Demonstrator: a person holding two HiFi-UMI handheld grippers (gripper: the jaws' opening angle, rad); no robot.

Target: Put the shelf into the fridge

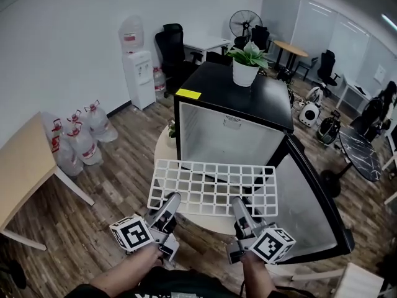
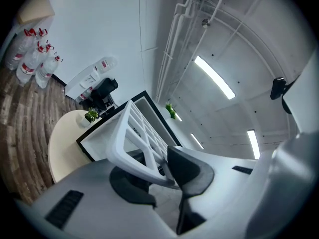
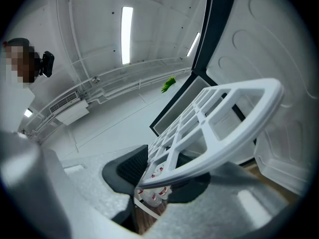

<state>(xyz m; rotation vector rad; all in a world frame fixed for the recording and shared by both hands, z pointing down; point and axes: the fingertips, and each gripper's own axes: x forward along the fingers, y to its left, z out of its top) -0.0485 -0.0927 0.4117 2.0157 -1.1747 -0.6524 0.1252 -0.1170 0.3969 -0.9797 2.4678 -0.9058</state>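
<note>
A white grid shelf hangs level in front of the open black fridge, and its far edge is close to the fridge's white cavity. My left gripper is shut on the shelf's near edge towards the left corner. My right gripper is shut on the same edge further right. In the left gripper view the shelf's frame lies clamped between the dark pads. The right gripper view shows the shelf's rim pinched between its pads. The fridge door stands swung open on the right.
The fridge stands on a round pale table, with a potted plant on its top. Several water bottles and a wooden table are on the left. A water dispenser, office chairs and a fan stand behind.
</note>
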